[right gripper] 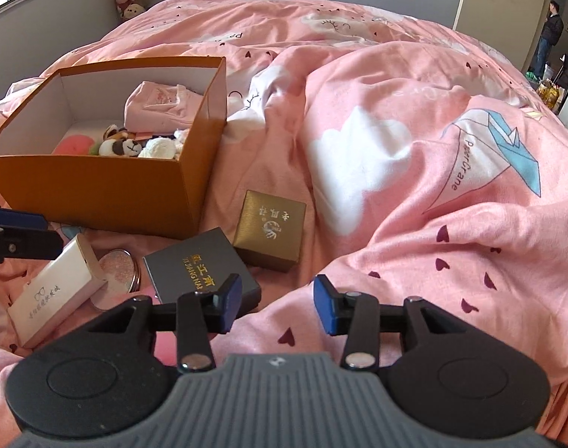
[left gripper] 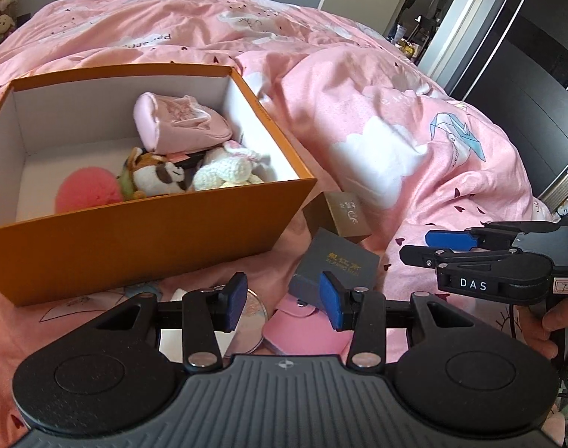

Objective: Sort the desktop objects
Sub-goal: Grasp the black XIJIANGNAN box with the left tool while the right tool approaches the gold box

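Orange cardboard box (right gripper: 108,186), open-topped on the pink quilt (right gripper: 396,93), already held soft toys. Dark grey square box (right gripper: 198,272), gold square box (right gripper: 270,229) and white oblong case (right gripper: 56,291) lay beside it, unsorted. Left gripper (left gripper: 282,304) and right gripper (right gripper: 278,304) hovered agape, empty, presumably ready to pick.

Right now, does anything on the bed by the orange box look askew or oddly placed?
Yes. The white glasses case lies tilted, its upper end propped on the round pink compact. The dark grey box sits skewed beside the gold box. Nothing looks spilled or damaged; the orange box stands upright.
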